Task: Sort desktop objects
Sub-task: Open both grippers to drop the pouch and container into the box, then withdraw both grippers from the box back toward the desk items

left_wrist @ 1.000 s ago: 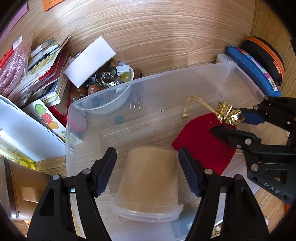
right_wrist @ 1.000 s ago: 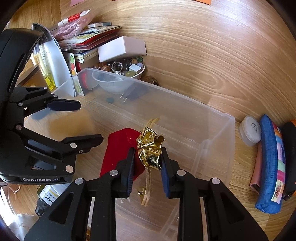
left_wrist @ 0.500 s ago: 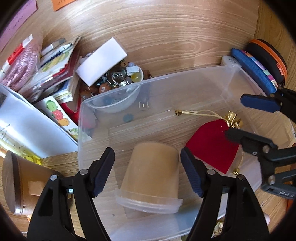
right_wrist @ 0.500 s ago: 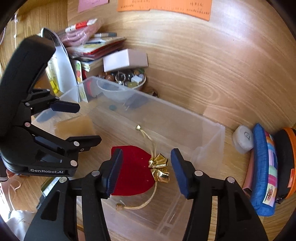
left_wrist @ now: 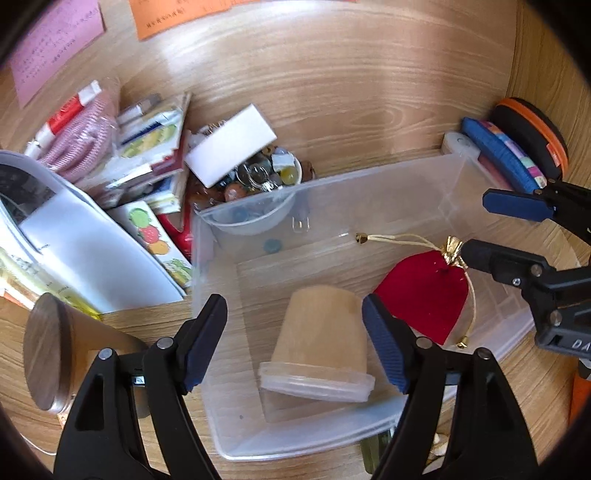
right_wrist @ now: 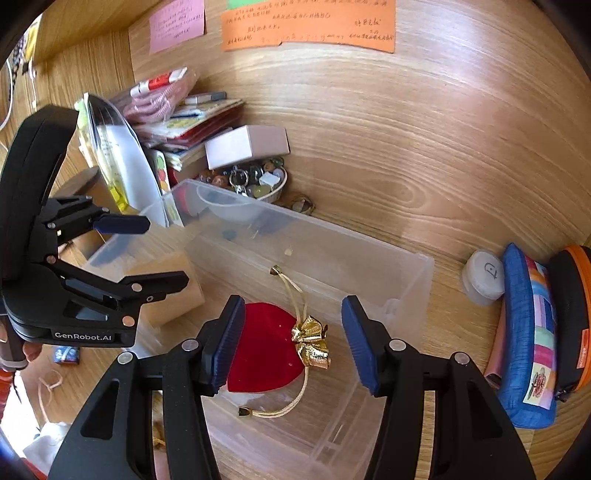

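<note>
Wooden surface (right_wrist: 424,155) carries clear bin (left_wrist: 388,184). Left view alone shows tan cup (left_wrist: 321,332) lying in it; red pouch (right_wrist: 266,347) beside. Left gripper (left_wrist: 295,339) fingers just widened, empty; right gripper (right_wrist: 291,339) fingers apart, empty.

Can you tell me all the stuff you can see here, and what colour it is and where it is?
bin: 1, clear, middle of desk
pouch: 1, red with gold bow, lying in bin
cup: 1, tan with clear lid, on its side in bin
bowl: 1, white, full of beads, behind bin
box: 1, white, resting on bowl and books
books: a pile, mixed colours, far left
notes: 2, pink and orange, on back wall
pencil case: 1, blue, right of bin
round case: 1, black and orange, far right
left claw: black and blue, open over cup
right claw: black and blue, open over pouch
</note>
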The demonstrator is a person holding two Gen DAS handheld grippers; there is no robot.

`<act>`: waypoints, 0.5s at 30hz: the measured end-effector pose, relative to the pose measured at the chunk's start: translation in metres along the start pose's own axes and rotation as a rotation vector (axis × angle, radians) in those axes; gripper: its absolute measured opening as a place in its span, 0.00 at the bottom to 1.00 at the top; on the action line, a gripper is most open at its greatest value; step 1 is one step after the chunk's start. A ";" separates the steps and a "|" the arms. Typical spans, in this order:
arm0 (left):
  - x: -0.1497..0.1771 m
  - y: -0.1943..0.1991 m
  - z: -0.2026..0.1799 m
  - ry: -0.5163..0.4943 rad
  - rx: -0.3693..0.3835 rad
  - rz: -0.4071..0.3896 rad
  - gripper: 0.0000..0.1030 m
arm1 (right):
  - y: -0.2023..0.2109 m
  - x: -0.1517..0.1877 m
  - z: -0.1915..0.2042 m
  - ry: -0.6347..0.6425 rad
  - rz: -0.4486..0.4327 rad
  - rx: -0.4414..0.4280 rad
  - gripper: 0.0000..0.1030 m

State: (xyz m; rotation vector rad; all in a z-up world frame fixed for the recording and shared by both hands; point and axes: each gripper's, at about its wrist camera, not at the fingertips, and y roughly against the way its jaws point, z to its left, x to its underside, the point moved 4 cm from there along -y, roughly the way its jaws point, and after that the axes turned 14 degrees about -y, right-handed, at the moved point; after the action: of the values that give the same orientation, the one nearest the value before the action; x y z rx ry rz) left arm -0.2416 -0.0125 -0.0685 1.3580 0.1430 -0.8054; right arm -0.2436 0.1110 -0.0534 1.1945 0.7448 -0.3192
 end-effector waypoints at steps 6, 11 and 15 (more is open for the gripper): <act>0.006 0.030 0.006 0.016 -0.028 -0.056 0.86 | 0.016 -0.006 -0.002 -0.020 -0.042 -0.004 0.62; 0.011 0.050 0.011 0.029 -0.028 -0.099 0.89 | 0.038 -0.006 0.003 -0.016 -0.076 0.006 0.63; 0.017 0.069 0.011 0.046 -0.022 -0.136 0.91 | 0.056 -0.002 0.007 -0.018 -0.096 0.023 0.75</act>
State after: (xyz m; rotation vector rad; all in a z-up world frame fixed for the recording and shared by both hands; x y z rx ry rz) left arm -0.1925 -0.0304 -0.0189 1.3570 0.2819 -0.8839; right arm -0.2090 0.1247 -0.0106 1.1785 0.7859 -0.4182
